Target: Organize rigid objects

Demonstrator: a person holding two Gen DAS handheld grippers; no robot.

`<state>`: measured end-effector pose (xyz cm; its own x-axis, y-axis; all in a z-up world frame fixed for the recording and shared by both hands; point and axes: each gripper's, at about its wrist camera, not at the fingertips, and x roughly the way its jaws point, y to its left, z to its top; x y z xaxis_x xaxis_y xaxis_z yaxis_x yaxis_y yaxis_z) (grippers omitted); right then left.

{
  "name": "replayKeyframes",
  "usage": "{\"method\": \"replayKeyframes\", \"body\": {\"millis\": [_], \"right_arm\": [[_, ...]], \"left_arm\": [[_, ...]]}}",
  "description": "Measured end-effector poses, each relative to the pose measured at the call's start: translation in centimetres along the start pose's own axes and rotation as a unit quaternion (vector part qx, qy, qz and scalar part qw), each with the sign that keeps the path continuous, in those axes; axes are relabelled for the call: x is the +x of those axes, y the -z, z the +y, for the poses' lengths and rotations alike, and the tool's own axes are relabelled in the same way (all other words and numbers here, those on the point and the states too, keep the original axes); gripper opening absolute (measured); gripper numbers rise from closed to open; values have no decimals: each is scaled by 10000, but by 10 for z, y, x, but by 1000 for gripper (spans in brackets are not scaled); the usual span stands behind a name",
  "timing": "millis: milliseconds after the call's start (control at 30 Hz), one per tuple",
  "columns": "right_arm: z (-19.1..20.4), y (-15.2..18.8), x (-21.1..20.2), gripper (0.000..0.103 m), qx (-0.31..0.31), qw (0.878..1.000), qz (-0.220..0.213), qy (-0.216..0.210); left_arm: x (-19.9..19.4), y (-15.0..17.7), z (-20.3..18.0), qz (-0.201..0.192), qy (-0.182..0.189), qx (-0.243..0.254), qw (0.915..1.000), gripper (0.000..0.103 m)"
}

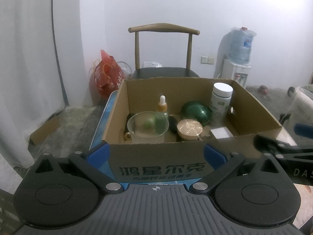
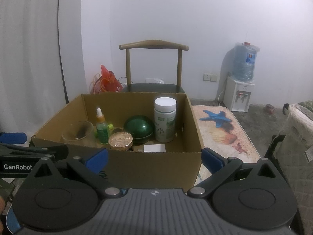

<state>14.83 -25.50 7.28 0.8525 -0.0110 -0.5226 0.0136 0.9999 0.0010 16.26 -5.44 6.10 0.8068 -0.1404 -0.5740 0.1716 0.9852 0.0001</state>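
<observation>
so both grippers are hanging just in front of the cardboard box [image 1: 156, 156], fingers spread wide and gripping nothing. left gripper [image 1: 159, 152] is centred on the near wall with the printed lettering, and its blue fingertips [image 1: 100, 152] look like they sit just outside that wall, not around anything. right gripper [image 2: 154, 157] is in the same released pose but lined up with the box's near right corner, so from its view the whole box sits in the left and middle of the frame

everything I'd count as the rigid stuff looks already inside the box: clear glass cup [image 1: 147, 126] at lower left of the interior, dropper bottle [image 1: 162, 105] right behind it, gold-lidded jar [image 1: 189, 129] in the middle front, green dome-shaped container [image 1: 196, 112] behind that, tall white-capped supplement bottle [image 1: 222, 101] standing upright toward the back right, and a small white box [image 1: 221, 132] flat on the floor of the carton

the only loose thing I can spot is a blue plane-shaped toy [image 2: 215, 118] lying on the patterned table mat [image 2: 234, 137], right of centre in the right wrist view, beside the box's right wall. its long axis runs roughly left-right across the frame. right gripper is clearly the nearer one, so if that toy is meant to go in, I'd swing right and forward for it. can't tell if it's part of the job though
</observation>
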Motion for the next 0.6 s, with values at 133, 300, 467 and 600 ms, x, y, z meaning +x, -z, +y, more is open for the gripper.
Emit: {"method": "replayKeyframes", "body": {"millis": [133, 300, 467, 600], "right_arm": [[1, 0, -1, 103, 11, 10000, 9, 0], [1, -1, -1, 103, 18, 10000, 10, -3], [1, 0, -1, 103, 17, 10000, 11, -1], [1, 0, -1, 103, 16, 10000, 4, 3]], "left_arm": [[0, 0, 0, 0, 2, -2, 10000, 102], [0, 0, 0, -4, -3, 3, 10000, 102], [0, 0, 0, -3, -2, 6, 10000, 102], [0, 0, 0, -7, -4, 5, 10000, 102]]}}
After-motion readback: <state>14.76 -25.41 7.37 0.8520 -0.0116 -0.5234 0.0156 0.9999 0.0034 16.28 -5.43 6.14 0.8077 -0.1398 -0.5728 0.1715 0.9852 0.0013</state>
